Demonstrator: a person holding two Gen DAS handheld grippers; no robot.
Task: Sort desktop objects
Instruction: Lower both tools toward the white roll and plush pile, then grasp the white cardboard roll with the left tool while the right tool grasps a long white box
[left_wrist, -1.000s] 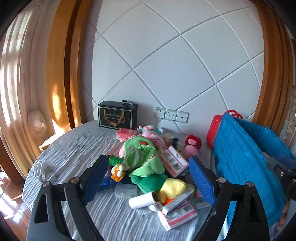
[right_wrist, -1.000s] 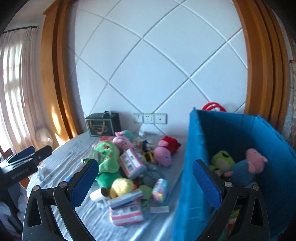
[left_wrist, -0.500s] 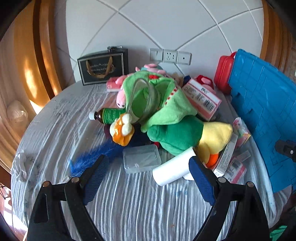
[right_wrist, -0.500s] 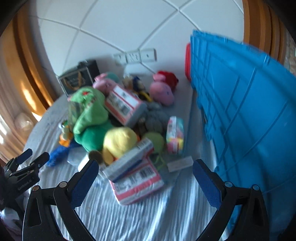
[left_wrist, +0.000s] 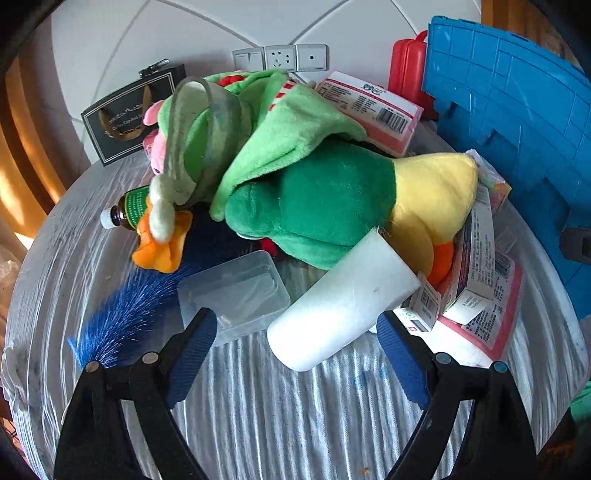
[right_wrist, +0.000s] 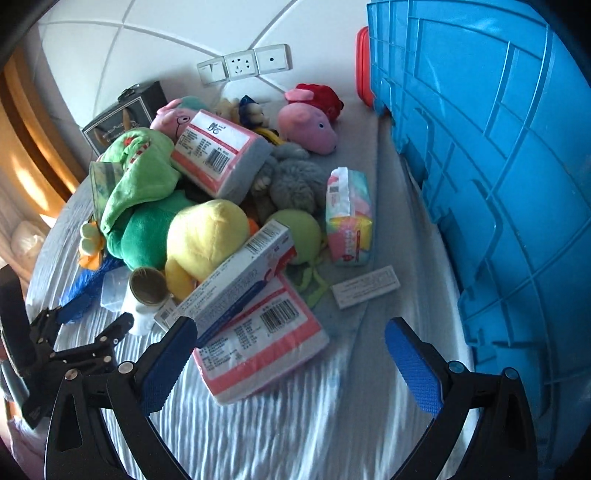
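Left tongs (left_wrist: 295, 343) spread wide and empty over the white paper roll (left_wrist: 341, 301); right tongs (right_wrist: 290, 350) equally wide, empty, above the pink tissue pack (right_wrist: 260, 339). Both on the table (right_wrist: 295, 424), beside the blue crate (right_wrist: 509, 184). Likely trouble: roll slipping sideways, toothpaste box (right_wrist: 236, 282) dragged along.
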